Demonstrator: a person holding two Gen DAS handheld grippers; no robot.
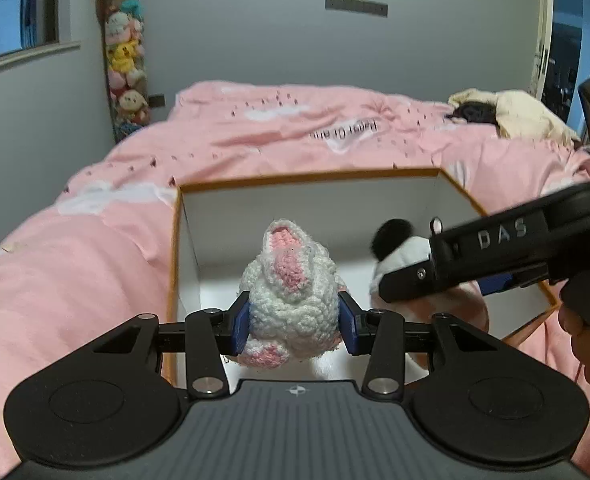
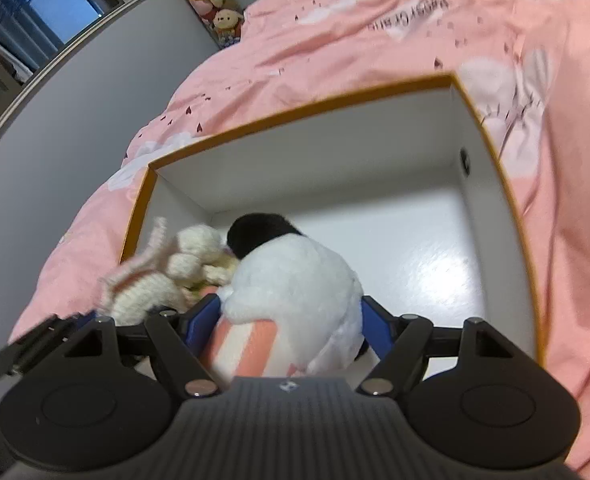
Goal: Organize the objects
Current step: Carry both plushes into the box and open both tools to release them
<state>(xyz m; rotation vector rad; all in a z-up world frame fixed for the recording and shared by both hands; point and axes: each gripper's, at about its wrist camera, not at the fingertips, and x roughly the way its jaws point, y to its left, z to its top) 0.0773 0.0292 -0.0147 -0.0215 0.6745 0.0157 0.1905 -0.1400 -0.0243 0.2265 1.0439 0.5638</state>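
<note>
Our left gripper clamps a crocheted bunny; our right gripper squeezes a plush panda. Both toys hang inside the open white box on the pink bed. We should lower before letting go, setting them side by side.

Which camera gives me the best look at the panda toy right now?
The right wrist view: the panda toy fills the centre, clamped in the right gripper over the box. In the left wrist view the right gripper hides most of the toy, leaving one black ear and some white.
</note>
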